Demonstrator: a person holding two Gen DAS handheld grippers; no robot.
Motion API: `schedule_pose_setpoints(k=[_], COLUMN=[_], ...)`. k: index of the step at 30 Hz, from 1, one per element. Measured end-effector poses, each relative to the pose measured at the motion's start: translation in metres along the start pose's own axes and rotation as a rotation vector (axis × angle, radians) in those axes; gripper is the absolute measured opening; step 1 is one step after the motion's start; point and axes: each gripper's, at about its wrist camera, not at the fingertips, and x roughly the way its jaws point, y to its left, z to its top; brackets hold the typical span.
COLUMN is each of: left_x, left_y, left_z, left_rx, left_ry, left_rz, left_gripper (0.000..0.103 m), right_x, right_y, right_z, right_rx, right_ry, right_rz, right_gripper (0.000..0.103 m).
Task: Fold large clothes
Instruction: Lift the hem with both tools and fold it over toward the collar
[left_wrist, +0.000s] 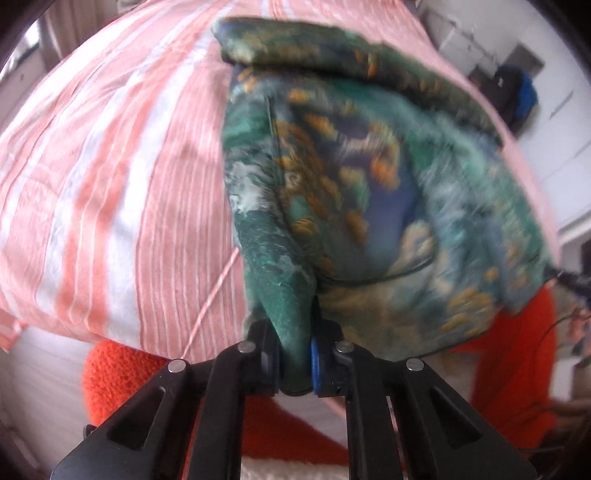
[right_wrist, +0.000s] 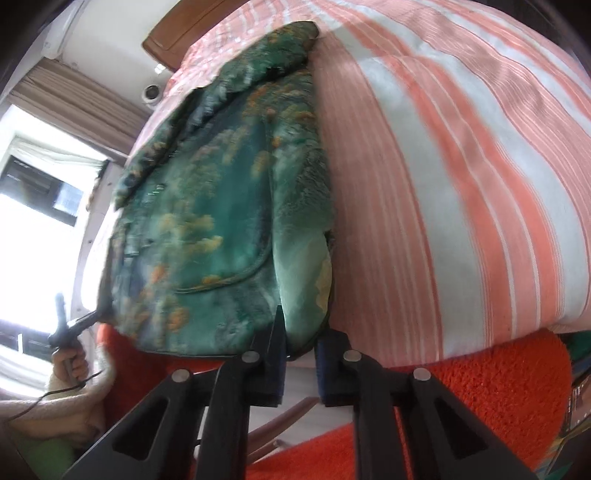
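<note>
A large green garment (left_wrist: 351, 166) printed with orange and blue lies spread on a pink and white striped bedcover (left_wrist: 110, 184). My left gripper (left_wrist: 293, 343) is shut on a bunched near corner of it. In the right wrist view the same garment (right_wrist: 221, 206) lies flat with its far end folded over. My right gripper (right_wrist: 301, 347) is shut on its near right hem corner. At the left of that view a hand (right_wrist: 70, 363) holds the left gripper (right_wrist: 103, 310), which pinches the garment's other near corner. Both views are blurred.
An orange fuzzy blanket (right_wrist: 480, 387) lies along the near edge of the bed, also seen as the orange blanket (left_wrist: 110, 376). A wooden headboard (right_wrist: 166, 40) and a bright window (right_wrist: 37, 221) stand to the left. White cabinets and a dark bag (left_wrist: 509, 92) are at the right.
</note>
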Motion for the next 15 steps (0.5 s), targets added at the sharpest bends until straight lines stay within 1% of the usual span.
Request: schedule_pose_setpoints(k=[1, 2, 3, 4, 5, 6, 7, 8, 9, 10, 11, 12, 13, 14, 15], left_x=[-0.016, -0.035, -0.052, -0.07, -0.082, -0.093, -0.098, -0.101, -0.098, -0.09, -0.077, -0.059, -0.043, -0.035, -0.029], left_y=[0.003, 0.004, 0.004, 0.005, 0.002, -0.001, -0.007, -0.011, -0.014, -0.017, -0.019, -0.018, -0.016, -0.013, -0.011], left_z=[0.009, 0.023, 0.039, 0.055, 0.078, 0.106, 0.135, 0.167, 0.202, 0.233, 0.268, 0.3, 0.323, 0.335, 0.347], left_rx=[-0.024, -0.038, -0.04, -0.036, -0.026, -0.005, 0.017, 0.034, 0.031, 0.03, 0.029, 0.011, -0.01, -0.032, -0.046], left_ry=[-0.027, -0.07, -0.111, -0.148, -0.187, -0.228, -0.264, -0.306, -0.338, -0.348, -0.34, -0.306, -0.262, -0.242, -0.234], left_rz=[-0.047, -0.091, -0.123, -0.149, -0.163, -0.164, -0.151, -0.126, -0.109, -0.097, -0.069, -0.039, 0.003, 0.056, 0.108], left_gripper=[0.009, 0.009, 0.009, 0.009, 0.009, 0.009, 0.009, 0.009, 0.01, 0.011, 0.017, 0.026, 0.037, 0.061, 0.074], right_x=[-0.008, -0.018, -0.03, -0.041, -0.05, -0.059, -0.067, -0.07, -0.071, -0.07, -0.062, -0.053, -0.039, -0.027, -0.015], right_y=[0.002, 0.004, 0.005, 0.008, 0.013, 0.021, 0.031, 0.039, 0.051, 0.057, 0.064, 0.068, 0.07, 0.067, 0.061], right_z=[0.005, 0.014, 0.026, 0.039, 0.057, 0.077, 0.109, 0.131, 0.168, 0.192, 0.227, 0.257, 0.289, 0.314, 0.333], right_rx=[0.008, 0.031, 0.058, 0.071, 0.068, 0.052, 0.025, 0.002, -0.031, -0.047, -0.062, -0.061, -0.041, -0.007, 0.041], right_ry=[-0.002, -0.013, -0.034, -0.057, -0.084, -0.115, -0.161, -0.192, -0.238, -0.266, -0.304, -0.333, -0.354, -0.367, -0.374], right_rz=[0.041, 0.107, 0.178, 0.225, 0.256, 0.272, 0.278, 0.273, 0.25, 0.23, 0.192, 0.17, 0.164, 0.154, 0.15], right_gripper=[0.012, 0.012, 0.012, 0.011, 0.011, 0.011, 0.011, 0.011, 0.011, 0.011, 0.011, 0.011, 0.014, 0.023, 0.029])
